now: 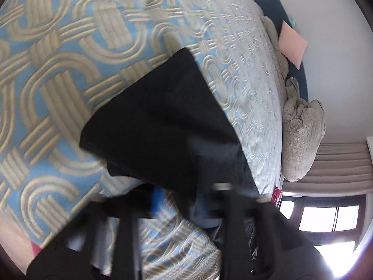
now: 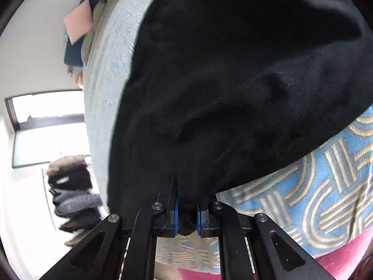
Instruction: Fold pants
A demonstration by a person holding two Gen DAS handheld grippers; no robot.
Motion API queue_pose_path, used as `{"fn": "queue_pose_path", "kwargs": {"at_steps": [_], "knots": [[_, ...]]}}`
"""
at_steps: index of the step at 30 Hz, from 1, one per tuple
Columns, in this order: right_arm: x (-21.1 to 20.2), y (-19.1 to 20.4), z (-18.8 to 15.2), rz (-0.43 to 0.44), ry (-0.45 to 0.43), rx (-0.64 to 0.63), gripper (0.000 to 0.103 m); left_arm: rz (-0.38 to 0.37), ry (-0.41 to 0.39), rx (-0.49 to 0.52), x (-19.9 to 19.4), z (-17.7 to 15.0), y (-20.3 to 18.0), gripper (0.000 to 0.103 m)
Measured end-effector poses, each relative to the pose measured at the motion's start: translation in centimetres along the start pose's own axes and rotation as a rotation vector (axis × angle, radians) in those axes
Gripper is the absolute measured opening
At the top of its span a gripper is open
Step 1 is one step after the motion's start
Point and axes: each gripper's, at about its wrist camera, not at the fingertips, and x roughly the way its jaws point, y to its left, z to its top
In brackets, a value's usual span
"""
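Note:
The black pants (image 1: pixel 160 121) lie on a bed with a blue and beige patterned blanket (image 1: pixel 58 74). In the left wrist view they form a folded dark slab reaching down to my left gripper (image 1: pixel 186 200), which is blurred; fabric lies between its fingers, and it looks shut on the pants. In the right wrist view the pants (image 2: pixel 233 81) fill most of the frame. My right gripper (image 2: pixel 187 212) is shut on a bunch of the black fabric between its blue pads (image 2: pixel 175 212).
The blanket (image 2: pixel 314 186) covers the bed. A pink pillow (image 1: pixel 292 44) and a beige patterned pillow (image 1: pixel 303 140) lie at the bed's head. A window (image 1: pixel 326 219) is beyond. Shoes on a rack (image 2: pixel 72 191) stand by a window at the left.

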Motion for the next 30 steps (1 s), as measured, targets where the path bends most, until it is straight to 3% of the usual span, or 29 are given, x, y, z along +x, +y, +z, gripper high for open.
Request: {"fn": "queue_pose_path", "kwargs": {"at_steps": [3, 5, 9, 12, 15, 17, 18, 20, 21, 23, 27, 30], "knots": [[-2.7, 0.9, -0.3, 0.137, -0.015, 0.013, 0.008, -0.052, -0.037, 0.015, -0.8, 1.5, -1.7, 0.006], [-4.7, 2.0, -0.3, 0.217, -0.019, 0.009, 0.007, -0.095, -0.085, 0.082, -2.2, 2.2, -4.1, 0.006], [-7.7, 3.4, -0.8, 0.194, -0.044, -0.059, 0.006, -0.148, -0.168, 0.266, -6.0, 1.5, -8.9, 0.006], [-7.1, 2.1, -1.5, 0.133, 0.007, -0.055, 0.006, -0.132, -0.199, 0.351, -8.2, -0.2, -8.0, 0.006], [-4.6, -0.4, -3.1, 0.035, 0.089, -0.039, 0.007, -0.035, -0.145, 0.318, -6.8, -0.4, -3.4, 0.010], [-3.8, -2.5, -4.1, -0.061, 0.126, -0.024, 0.009, 0.057, -0.048, 0.219, -4.1, 0.0, 2.0, 0.013], [-3.6, -3.3, -4.5, -0.107, 0.143, -0.016, 0.009, 0.053, -0.006, 0.137, -3.0, 0.0, 4.7, 0.013], [-3.4, -3.9, -4.8, -0.160, 0.174, -0.010, 0.010, -0.086, -0.035, 0.046, -3.8, -0.3, 7.0, 0.014], [-3.9, -3.4, -5.0, -0.170, 0.171, -0.029, 0.011, -0.101, -0.051, 0.032, -4.5, -0.5, 7.4, 0.015], [-5.1, -1.2, -5.3, -0.194, 0.134, -0.109, 0.012, -0.072, -0.104, 0.050, -5.6, -0.8, 7.3, 0.023], [-6.1, 6.0, -6.2, -0.226, 0.026, -0.367, 0.022, -0.044, -0.101, 0.072, -5.9, 0.0, 6.9, 0.029], [-3.2, 12.1, -7.9, -0.199, 0.043, -0.533, 0.028, -0.069, -0.129, 0.030, -5.8, 1.3, 6.9, 0.039]]}}
